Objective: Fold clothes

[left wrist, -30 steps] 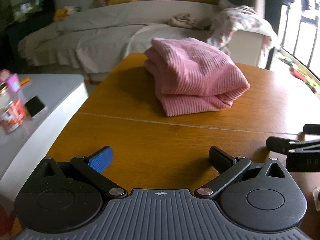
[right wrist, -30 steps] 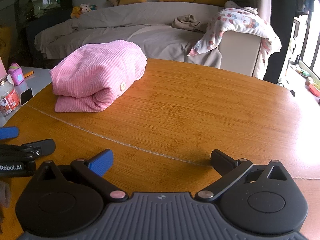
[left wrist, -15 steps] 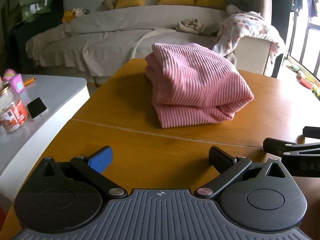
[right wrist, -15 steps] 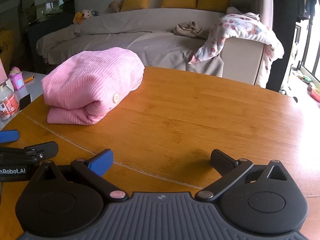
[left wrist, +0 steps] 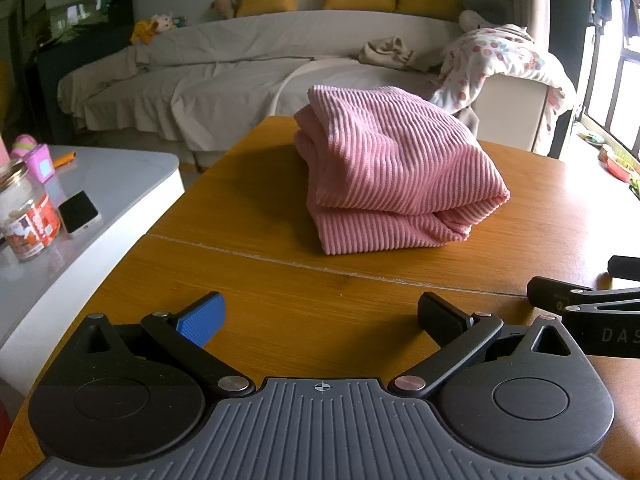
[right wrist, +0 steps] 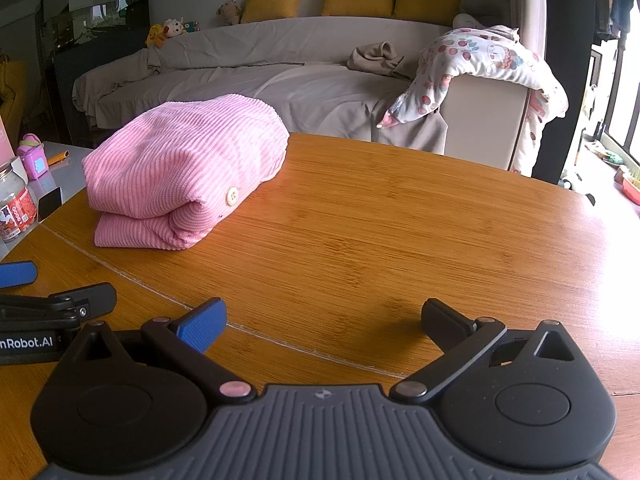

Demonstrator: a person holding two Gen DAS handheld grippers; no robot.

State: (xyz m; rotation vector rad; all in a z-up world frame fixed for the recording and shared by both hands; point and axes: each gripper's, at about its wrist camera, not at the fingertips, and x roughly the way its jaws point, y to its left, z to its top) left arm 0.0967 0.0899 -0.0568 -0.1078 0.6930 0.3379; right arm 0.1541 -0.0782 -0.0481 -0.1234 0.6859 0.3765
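Wooden table ahead, sofa behind; I've backed off and lifted slightly. Pink sweater sits folded mid-table, left gripper and right gripper spread wide, empty — looks finished.

Both wrist cameras sit low over the wooden table, looking forward between spread fingers toward the sofa. Both views share the folded pink garment, nearer and centred in the left view, off left in the right.
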